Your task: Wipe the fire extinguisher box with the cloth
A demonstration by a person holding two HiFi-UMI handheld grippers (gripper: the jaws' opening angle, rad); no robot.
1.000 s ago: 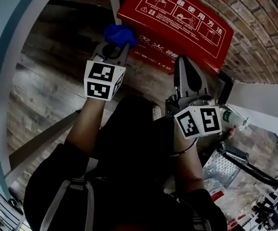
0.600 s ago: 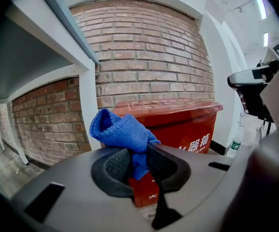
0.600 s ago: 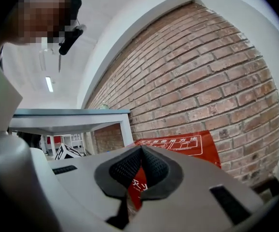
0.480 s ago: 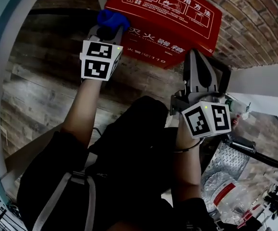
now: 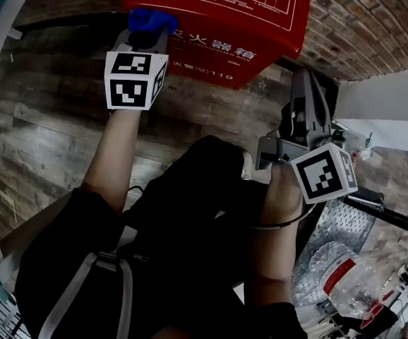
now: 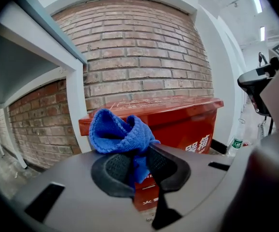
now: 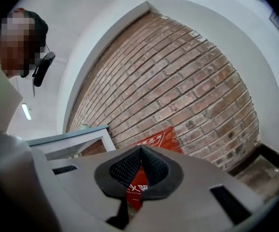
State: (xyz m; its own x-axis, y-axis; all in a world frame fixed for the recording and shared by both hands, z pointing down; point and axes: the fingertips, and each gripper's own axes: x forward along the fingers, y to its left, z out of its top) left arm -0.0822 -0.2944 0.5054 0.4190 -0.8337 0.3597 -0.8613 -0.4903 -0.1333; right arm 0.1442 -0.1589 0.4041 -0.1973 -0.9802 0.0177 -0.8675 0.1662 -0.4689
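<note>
A red fire extinguisher box (image 5: pixel 239 20) with white Chinese print stands against the brick wall; it also shows in the left gripper view (image 6: pixel 183 122) and, partly, behind the right jaws (image 7: pixel 151 141). My left gripper (image 5: pixel 147 34) is shut on a bunched blue cloth (image 5: pixel 151 20), (image 6: pixel 120 132), held at the box's front left corner near its top edge. My right gripper (image 5: pixel 308 94) hangs to the right of the box, apart from it, its pads (image 7: pixel 151 166) meeting at the tips with nothing between them.
Wood-plank floor (image 5: pixel 56 140) lies left of the box, brick wall (image 5: pixel 373 27) behind it. A white door frame (image 6: pixel 74 115) stands left of the box. Plastic bottles (image 5: pixel 345 281) and a metal rack (image 5: pixel 402 221) crowd the lower right. The person's dark clothing fills the centre.
The view has moved closer to the box, which now sits higher in frame. My left gripper with the cloth has gone up along the box's left corner; the right gripper drifted right.
</note>
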